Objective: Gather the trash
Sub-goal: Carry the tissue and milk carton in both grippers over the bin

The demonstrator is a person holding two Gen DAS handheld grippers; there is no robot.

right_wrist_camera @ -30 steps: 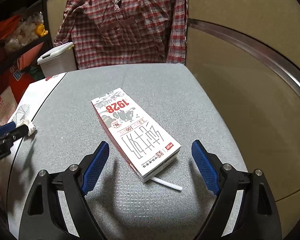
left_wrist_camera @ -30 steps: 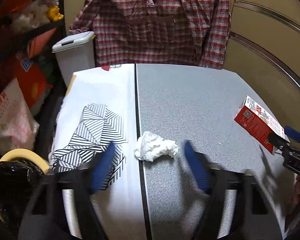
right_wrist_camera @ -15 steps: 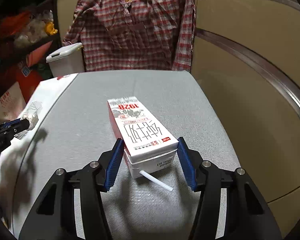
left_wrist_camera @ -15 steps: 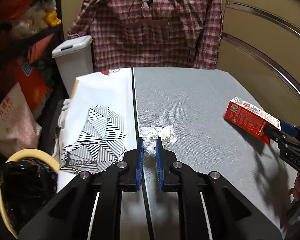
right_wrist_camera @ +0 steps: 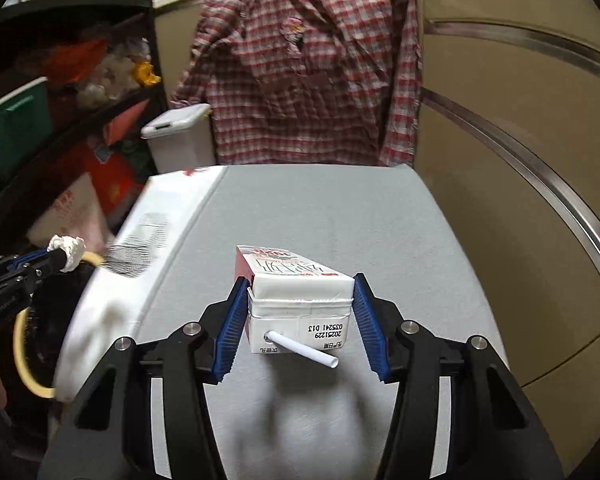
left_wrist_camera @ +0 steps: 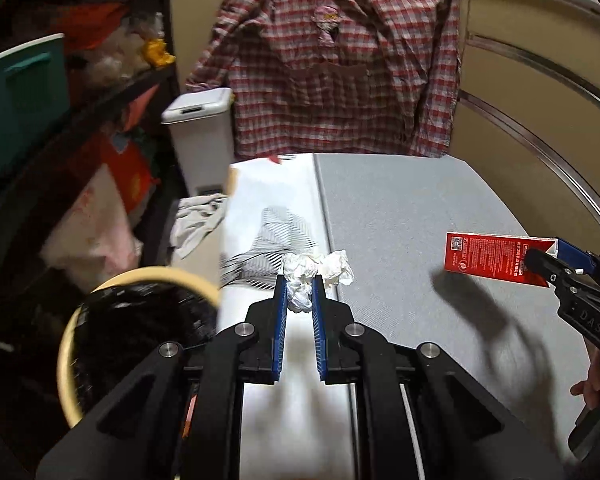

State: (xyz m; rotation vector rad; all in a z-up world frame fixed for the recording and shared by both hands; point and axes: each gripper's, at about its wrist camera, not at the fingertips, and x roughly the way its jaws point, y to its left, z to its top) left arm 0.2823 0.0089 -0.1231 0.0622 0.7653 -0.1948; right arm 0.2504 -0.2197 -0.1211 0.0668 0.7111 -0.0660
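The milk carton (right_wrist_camera: 298, 300) carries a printed code on its end face, seen upside down: "20251229" and "03241 D13", beside small Chinese characters that I cannot read surely. Its top face has large Chinese characters, too slanted to read. The right gripper (left_wrist_camera: 556, 258) body shows the white letters "DAS". The carton's red side has only blurred small print.
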